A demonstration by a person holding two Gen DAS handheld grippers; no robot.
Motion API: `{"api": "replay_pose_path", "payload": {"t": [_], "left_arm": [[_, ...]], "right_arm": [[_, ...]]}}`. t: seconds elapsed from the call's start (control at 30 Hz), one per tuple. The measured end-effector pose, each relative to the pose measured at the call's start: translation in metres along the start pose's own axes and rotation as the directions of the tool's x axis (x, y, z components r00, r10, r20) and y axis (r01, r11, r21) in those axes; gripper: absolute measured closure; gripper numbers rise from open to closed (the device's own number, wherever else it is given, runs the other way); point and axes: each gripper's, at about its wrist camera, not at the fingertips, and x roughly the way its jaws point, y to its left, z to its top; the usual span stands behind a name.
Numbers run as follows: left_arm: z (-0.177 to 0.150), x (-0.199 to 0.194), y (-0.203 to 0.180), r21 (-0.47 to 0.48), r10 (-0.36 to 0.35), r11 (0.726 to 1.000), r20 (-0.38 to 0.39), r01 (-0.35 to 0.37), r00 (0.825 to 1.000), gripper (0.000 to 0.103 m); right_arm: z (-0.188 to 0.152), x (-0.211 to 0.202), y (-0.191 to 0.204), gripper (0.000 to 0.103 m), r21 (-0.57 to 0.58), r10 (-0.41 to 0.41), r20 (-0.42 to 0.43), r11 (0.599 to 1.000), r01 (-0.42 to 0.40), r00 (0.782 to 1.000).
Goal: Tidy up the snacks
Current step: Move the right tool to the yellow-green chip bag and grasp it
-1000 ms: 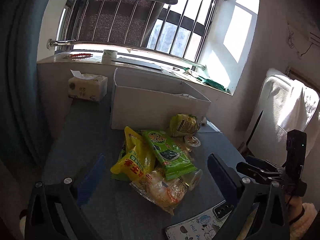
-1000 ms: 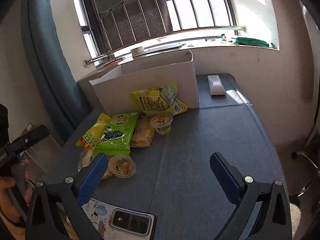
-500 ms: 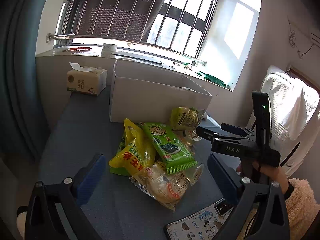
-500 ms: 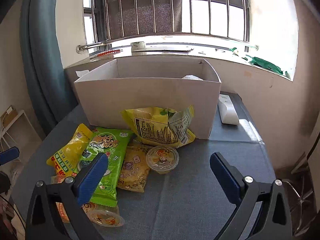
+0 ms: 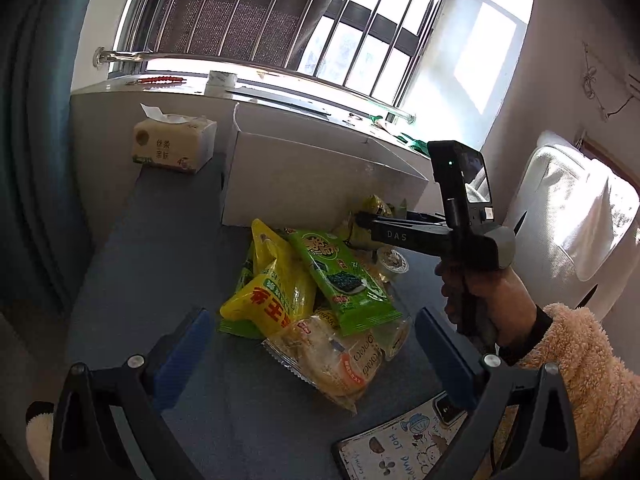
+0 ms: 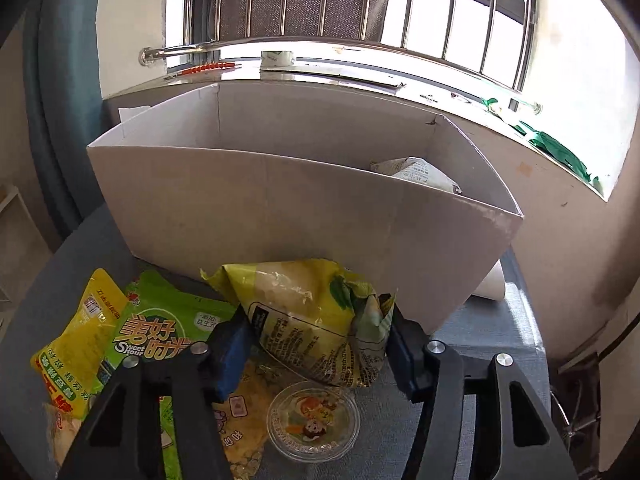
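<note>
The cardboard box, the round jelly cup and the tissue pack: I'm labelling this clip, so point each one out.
cardboard box [image 6: 248, 216]: right wrist view, bare front wall.
jelly cup [image 6: 313, 420]: right wrist view, middle of its printed lid.
tissue pack [image 5: 173, 145]: left wrist view, its printed front face.

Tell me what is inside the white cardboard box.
One pale printed packet shows above the near wall at the right end of the white cardboard box. That wall hides the floor and everything lower down.
</note>
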Motion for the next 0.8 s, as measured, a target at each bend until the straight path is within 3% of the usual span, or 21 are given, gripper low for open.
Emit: {"api": "replay_pose_path", "payload": {"t": [0.13, 0.4, 0.5, 0.67, 0.8], "left_arm": [[0.0, 0.004, 0.0, 0.003, 0.002, 1.0, -0.013, -0.002, 1.0, 0.0], [0.008, 0.023, -0.017, 0.045, 0.013, 0.999, -0.061, -0.011, 0.998, 0.0], [0.014, 0.038, -0.035, 0.094, 0.017, 0.996, -0.093, -0.008, 0.995, 0.0], [0.025, 0.074, -0.062, 0.165, 0.084, 0.984, -0.146, -0.06, 0.986, 0.0], [0.031, 0.113, -0.074, 0.2, 0.152, 0.974, -0.205, -0.111, 0.967, 0.0]], "right_arm": [[-0.001, -0.023, -0.016, 0.046, 0.069, 0.04, 0.065, 0.997, -0.045, 0.997], [-0.012, -0.094, -0.057, 0.046, 0.215, 0.137, 0.22, 0.959, -0.185, 0.966], [-0.026, -0.119, -0.062, 0.046, 0.239, 0.104, 0.265, 0.956, -0.169, 0.959], [-0.052, -0.149, -0.072, 0.046, 0.287, 0.082, 0.315, 0.941, -0.177, 0.945], [-0.075, -0.161, -0.083, 0.046, 0.344, 0.086, 0.315, 0.918, -0.198, 0.945]]}}
